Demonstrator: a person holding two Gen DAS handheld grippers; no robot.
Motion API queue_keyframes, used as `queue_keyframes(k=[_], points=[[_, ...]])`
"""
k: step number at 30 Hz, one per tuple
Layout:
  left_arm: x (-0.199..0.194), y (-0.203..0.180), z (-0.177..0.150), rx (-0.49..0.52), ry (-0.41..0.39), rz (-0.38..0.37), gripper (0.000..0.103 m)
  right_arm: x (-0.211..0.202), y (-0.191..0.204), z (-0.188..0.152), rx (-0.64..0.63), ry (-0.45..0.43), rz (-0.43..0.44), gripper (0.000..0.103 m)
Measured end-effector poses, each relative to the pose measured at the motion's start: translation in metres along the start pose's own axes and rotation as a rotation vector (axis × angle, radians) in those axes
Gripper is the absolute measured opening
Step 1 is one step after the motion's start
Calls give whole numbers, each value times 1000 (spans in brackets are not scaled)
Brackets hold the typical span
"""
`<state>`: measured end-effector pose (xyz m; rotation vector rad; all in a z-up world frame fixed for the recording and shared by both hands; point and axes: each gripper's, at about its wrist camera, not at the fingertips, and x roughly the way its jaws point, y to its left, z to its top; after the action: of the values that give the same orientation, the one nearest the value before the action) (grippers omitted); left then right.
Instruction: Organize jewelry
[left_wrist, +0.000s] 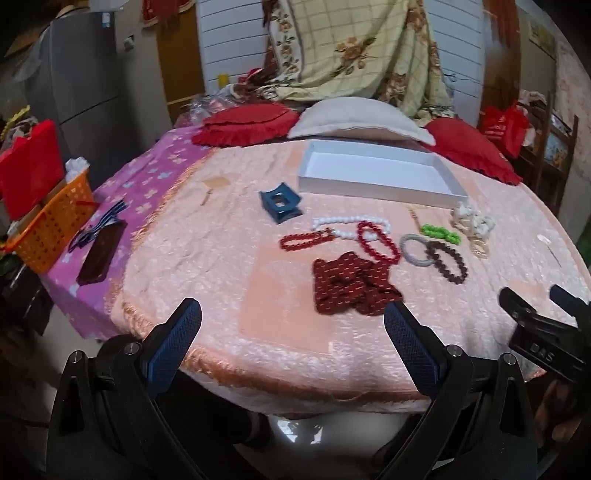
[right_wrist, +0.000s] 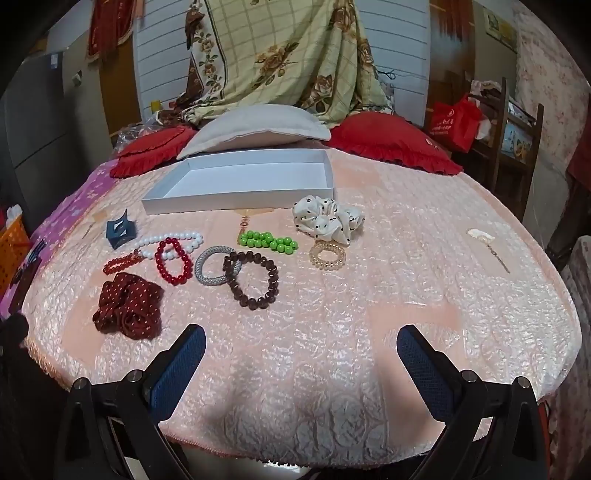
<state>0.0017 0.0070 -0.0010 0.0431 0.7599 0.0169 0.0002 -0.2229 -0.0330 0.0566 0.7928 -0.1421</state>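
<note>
Both sets of tongs spread wide, nothing gripped: left tongs (left_wrist: 293, 334) and right tongs (right_wrist: 301, 363) hovering at the near edge of the bed (right_wrist: 332, 302), pink quilted cover. Jewelry all loose on the cover, near the white box (right_wrist: 236, 203), none inside it. Dark red dotted scrunchie (right_wrist: 127, 308) closest to the left tongs. Behind it: red bead bracelet (right_wrist: 173, 264), silver ring (right_wrist: 210, 271) overlapping a dark brown bead bracelet (right_wrist: 255, 282), white pearl string (right_wrist: 173, 240), green beads (right_wrist: 267, 240), clear coil tie (right_wrist: 327, 254) just below a white dotted scrunchie (right_wrist: 327, 218). Small blue box (right_wrist: 120, 229) off to the left.
</note>
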Motion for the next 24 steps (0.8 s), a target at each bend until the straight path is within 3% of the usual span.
queue_keyframes(k=[5, 24], points=[[-2, 10, -4, -31, 27, 26, 100, -10, 5, -2, -15, -22, 5, 103], [-13, 9, -11, 2, -3, 28, 100, -26, 7, -2, -8, -69, -11, 103]])
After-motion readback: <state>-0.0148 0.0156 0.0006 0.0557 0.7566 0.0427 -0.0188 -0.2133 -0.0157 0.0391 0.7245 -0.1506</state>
